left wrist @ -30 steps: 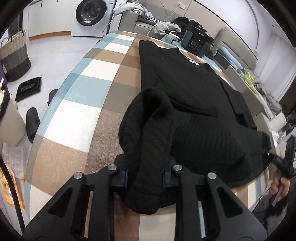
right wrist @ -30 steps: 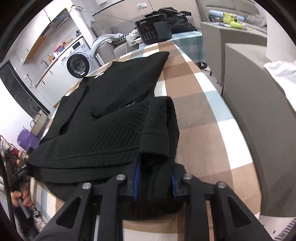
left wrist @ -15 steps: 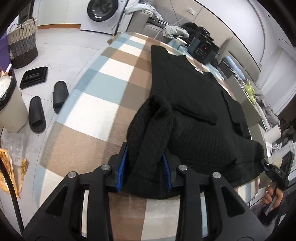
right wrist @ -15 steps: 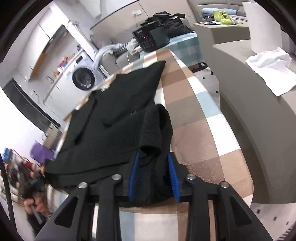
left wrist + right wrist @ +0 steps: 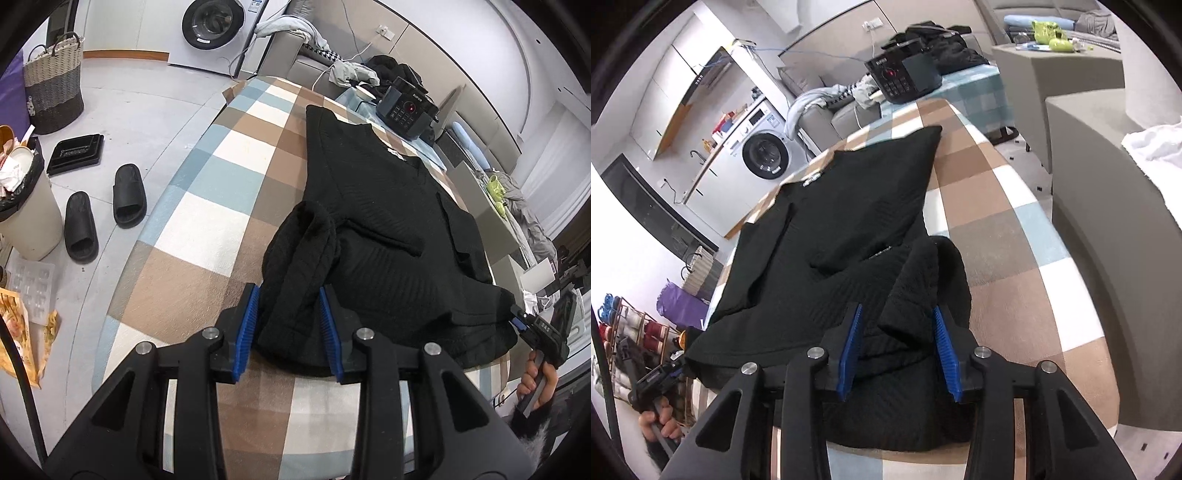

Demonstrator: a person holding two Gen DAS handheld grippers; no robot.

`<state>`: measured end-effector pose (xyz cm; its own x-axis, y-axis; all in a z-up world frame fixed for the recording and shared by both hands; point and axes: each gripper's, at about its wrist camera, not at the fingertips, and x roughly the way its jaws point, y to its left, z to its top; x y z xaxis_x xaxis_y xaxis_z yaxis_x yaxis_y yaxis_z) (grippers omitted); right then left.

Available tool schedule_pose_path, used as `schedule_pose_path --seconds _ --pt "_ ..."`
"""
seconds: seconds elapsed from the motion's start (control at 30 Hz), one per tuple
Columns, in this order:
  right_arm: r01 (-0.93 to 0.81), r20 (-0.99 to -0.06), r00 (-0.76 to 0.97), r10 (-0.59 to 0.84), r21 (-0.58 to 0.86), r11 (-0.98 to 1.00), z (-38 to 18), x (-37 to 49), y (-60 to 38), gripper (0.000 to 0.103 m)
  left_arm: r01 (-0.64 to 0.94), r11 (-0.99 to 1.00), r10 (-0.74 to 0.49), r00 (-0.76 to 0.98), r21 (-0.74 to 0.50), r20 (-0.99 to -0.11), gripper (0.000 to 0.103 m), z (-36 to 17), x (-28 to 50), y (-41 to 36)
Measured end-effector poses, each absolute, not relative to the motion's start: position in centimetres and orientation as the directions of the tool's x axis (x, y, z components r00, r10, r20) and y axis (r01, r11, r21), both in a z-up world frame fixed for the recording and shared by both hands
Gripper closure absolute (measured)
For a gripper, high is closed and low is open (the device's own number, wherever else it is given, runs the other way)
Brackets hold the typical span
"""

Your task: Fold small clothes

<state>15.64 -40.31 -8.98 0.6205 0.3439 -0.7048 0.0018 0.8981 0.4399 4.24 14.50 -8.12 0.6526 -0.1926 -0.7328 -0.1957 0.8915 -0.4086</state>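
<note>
A black knit sweater (image 5: 388,206) lies spread along the checked tablecloth (image 5: 229,192), its near hem folded up into a thick double layer. My left gripper (image 5: 290,325) straddles the bunched left corner of that fold; the blue pads (image 5: 248,325) stand apart and the cloth rests loosely between them on the table. In the right wrist view the sweater (image 5: 849,206) fills the table's middle. My right gripper (image 5: 897,350) straddles the right corner, its jaws opening, with a ridge of cloth between them and a gap beside the left pad.
Left of the table, on the floor, are black slippers (image 5: 127,194), a full waste bin (image 5: 26,206) and a woven basket (image 5: 53,92). A black appliance (image 5: 406,110) stands past the table's far end. A grey upholstered block (image 5: 1108,240) runs close along the right side.
Both grippers were shut on the folded hem; their jaws have widened and let it go. Both have drawn back and risen, so the fold now lies on the table.
</note>
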Motion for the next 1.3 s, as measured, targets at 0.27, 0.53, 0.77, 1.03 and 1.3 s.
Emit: schedule_pose_path --seconds 0.27,0.53,0.77,1.03,1.3 --pt "0.033 -0.750 0.579 0.321 0.415 0.909 -10.3 16.2 -40.0 0.063 -0.191 0.887 -0.210 0.644 -0.420 -0.736 0.065 -8.4 3.3 14.1" --pt "0.033 -0.744 0.581 0.332 0.429 0.903 -10.3 16.0 -40.2 0.063 -0.183 0.899 -0.192 0.652 -0.398 -0.733 0.065 -8.8 4.1 13.1" --pt "0.063 -0.718 0.616 0.325 0.455 0.888 -10.0 16.1 -40.8 0.097 -0.185 0.895 -0.160 0.716 -0.406 -0.680 0.097 -6.9 4.7 13.8" --pt "0.025 -0.580 0.717 0.387 0.577 0.817 -5.2 16.7 -43.0 0.097 -0.174 0.872 -0.147 0.798 -0.458 -0.584 0.097 -2.5 7.6 15.6" --pt "0.159 -0.646 0.687 0.332 0.579 0.799 -5.7 24.6 -43.4 0.093 -0.215 0.866 -0.108 0.801 -0.452 -0.589 0.097 -1.5 15.8 17.1"
